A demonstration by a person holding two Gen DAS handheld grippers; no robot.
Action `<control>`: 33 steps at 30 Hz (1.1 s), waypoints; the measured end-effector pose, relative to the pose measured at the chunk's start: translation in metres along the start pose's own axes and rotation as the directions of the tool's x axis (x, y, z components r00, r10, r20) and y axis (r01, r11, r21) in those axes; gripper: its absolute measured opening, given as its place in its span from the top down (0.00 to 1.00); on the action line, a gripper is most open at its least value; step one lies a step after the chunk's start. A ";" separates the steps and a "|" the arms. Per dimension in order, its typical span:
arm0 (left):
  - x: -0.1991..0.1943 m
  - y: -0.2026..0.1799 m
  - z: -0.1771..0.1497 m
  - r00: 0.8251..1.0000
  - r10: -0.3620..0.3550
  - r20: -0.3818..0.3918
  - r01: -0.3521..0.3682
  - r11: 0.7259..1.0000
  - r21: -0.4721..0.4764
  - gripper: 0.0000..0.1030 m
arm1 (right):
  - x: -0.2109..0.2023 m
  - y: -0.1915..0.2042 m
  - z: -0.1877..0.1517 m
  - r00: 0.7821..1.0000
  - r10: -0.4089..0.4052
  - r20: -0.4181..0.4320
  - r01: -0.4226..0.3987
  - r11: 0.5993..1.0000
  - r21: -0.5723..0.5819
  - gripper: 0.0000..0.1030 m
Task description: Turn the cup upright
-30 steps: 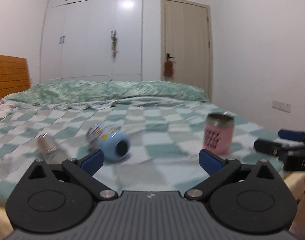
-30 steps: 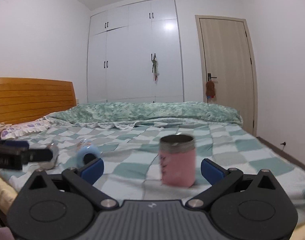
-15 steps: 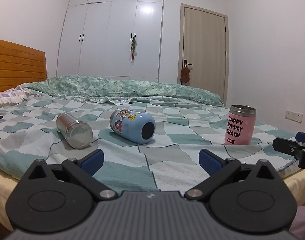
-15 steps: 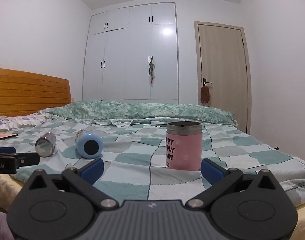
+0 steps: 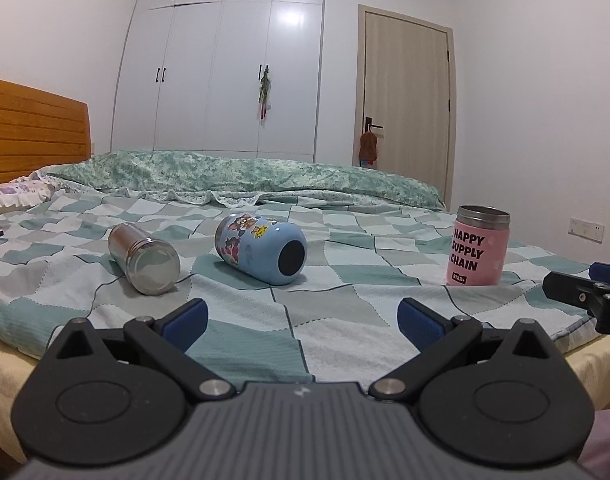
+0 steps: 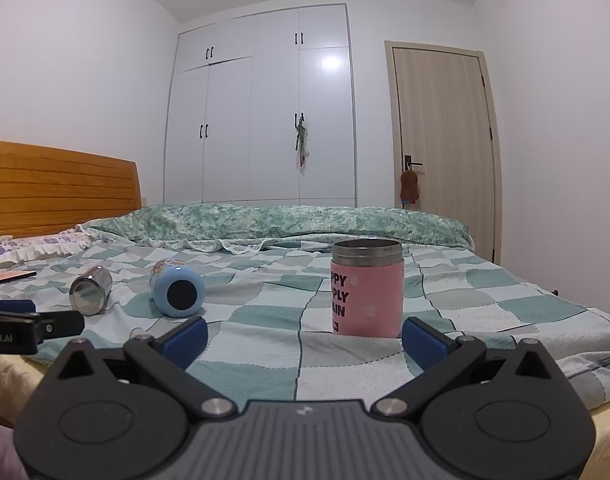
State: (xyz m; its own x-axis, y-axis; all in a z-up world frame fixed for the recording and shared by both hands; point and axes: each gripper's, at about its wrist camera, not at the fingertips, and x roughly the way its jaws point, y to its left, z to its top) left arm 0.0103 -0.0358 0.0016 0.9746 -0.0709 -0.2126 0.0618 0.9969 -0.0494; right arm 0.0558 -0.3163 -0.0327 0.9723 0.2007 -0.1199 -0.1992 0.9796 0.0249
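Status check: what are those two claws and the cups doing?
Left gripper and right gripper open, empty. Blue cup and steel cup lying sideways; pink cup upright. Nothing blocking.

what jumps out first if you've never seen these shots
Three cups on the checked bedspread: a pink cup lettered HAPPY SUPPLY CHAIN stands upright at the right, while a blue cup with stickers and a steel cup lie on their sides to its left. Next, the two open grippers low in the foreground, left gripper and right gripper, each holding nothing.
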 end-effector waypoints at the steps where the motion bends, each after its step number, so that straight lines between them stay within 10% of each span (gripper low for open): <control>1: 0.000 0.000 0.000 1.000 0.001 0.001 -0.001 1.000 0.002 0.00 | 0.000 0.000 0.000 1.000 0.000 0.000 0.000 1.000 0.000 0.00; 33: -0.002 -0.001 0.001 1.000 -0.001 0.012 0.001 1.000 0.004 0.00 | 0.001 0.001 -0.001 1.000 -0.001 0.002 0.001 1.000 -0.004 0.00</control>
State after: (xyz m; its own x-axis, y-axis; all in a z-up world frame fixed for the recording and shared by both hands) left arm 0.0089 -0.0369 0.0026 0.9771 -0.0713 -0.2006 0.0634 0.9969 -0.0457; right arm 0.0567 -0.3154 -0.0335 0.9727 0.1999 -0.1180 -0.1989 0.9798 0.0210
